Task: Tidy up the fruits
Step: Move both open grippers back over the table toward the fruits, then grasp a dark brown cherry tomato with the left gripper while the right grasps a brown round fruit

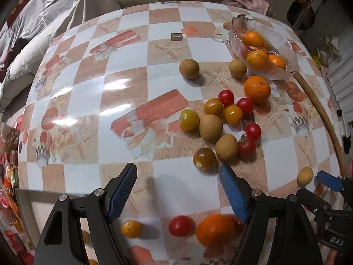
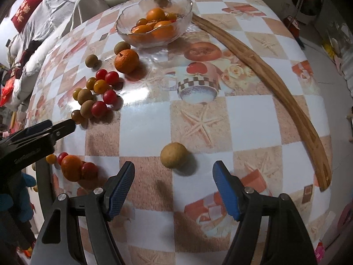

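Both views look steeply down on a checked tablecloth [image 1: 132, 70]. My left gripper [image 1: 177, 190] is open and holds nothing. Just below its fingers lie an orange [image 1: 215, 229], a red tomato [image 1: 179, 225] and a yellow tomato [image 1: 130, 228]. Ahead of it is a cluster of tomatoes and tan round fruits [image 1: 220, 121]. A glass bowl [image 1: 285, 44] with oranges stands at the far right. My right gripper [image 2: 173, 187] is open too. A tan round fruit [image 2: 173, 155] lies just beyond its fingertips. The glass bowl [image 2: 125, 25] is far ahead there.
A long curved wooden piece [image 2: 275, 88] runs along the table's right side. A loose orange [image 2: 126, 60] and two tan fruits sit near the bowl. My left gripper [image 2: 61, 124] shows at the left edge. Bedding and cloths lie beyond the table.
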